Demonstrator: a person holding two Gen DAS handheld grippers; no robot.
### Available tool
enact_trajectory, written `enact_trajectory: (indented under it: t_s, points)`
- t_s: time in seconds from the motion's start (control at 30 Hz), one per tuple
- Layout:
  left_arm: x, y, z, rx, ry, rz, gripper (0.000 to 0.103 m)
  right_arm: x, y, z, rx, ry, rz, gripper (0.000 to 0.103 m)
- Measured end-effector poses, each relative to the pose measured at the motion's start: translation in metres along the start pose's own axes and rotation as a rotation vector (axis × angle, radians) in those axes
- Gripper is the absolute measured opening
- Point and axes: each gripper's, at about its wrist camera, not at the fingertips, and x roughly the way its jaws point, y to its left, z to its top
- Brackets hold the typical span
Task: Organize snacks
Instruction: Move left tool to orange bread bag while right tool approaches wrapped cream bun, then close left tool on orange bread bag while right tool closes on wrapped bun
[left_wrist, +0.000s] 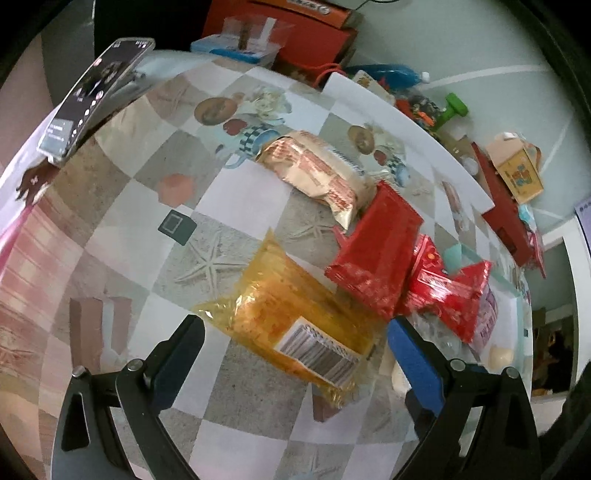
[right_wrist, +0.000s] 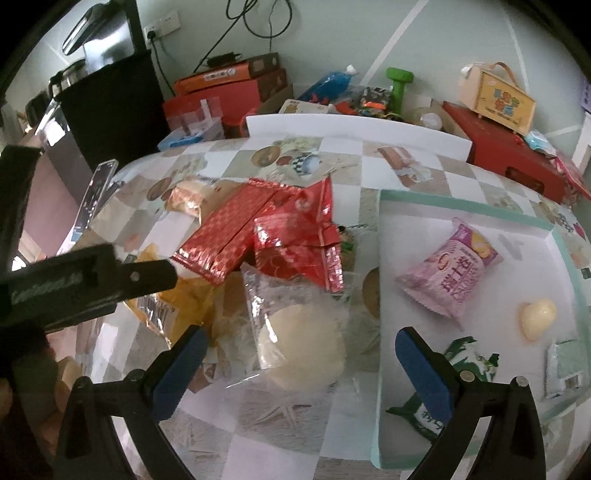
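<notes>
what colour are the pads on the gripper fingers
Blue foam pads on black fingers, clearest in the right wrist view.

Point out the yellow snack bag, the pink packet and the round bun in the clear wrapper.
yellow snack bag (left_wrist: 291, 314): left wrist view, middle of the bag.
pink packet (right_wrist: 452, 271): right wrist view, printed front.
round bun (right_wrist: 301, 350): right wrist view, centre of the bun.

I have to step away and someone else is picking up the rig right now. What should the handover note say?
Left claw: open, empty, over the yellow translucent snack bag.
Right claw: open, empty, over the clear-wrapped round pale bun.
Done: the pale green-rimmed white tray holds the pink packet, a cream heart-shaped sweet and green-and-white packets.
Left on the table: the yellow bag, the bun, two red foil packets and a gold foil packet.
</notes>
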Motion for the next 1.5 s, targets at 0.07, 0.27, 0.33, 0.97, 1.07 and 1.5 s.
enact_trajectory:
  t_s: [0.07, 0.27, 0.33, 0.97, 1.07, 1.5]
  points:
    - [0.005, 0.001, 0.001, -0.013, 0.013, 0.007, 0.099, 0.001, 0.001, -0.001, -0.004, 0.004, 0.000, 0.103]
    - [0.019, -0.004, -0.002, 0.010, 0.046, 0.021, 0.099, 0.002, 0.004, -0.001, -0.014, 0.010, 0.006, 0.103]
    - [0.019, -0.007, -0.004, 0.044, 0.052, 0.037, 0.099, 0.003, 0.004, -0.002, -0.016, 0.011, 0.009, 0.103]
    - [0.004, 0.014, 0.003, 0.034, 0.009, 0.050, 0.098, 0.012, 0.015, -0.002, -0.055, 0.029, 0.029, 0.084]
    - [0.009, 0.003, 0.003, 0.067, 0.015, 0.009, 0.095, 0.014, 0.017, -0.003, -0.060, 0.030, 0.035, 0.084]
    - [0.019, -0.010, 0.000, 0.127, 0.036, 0.048, 0.063, 0.024, 0.004, -0.002, -0.003, 0.026, 0.070, 0.076]
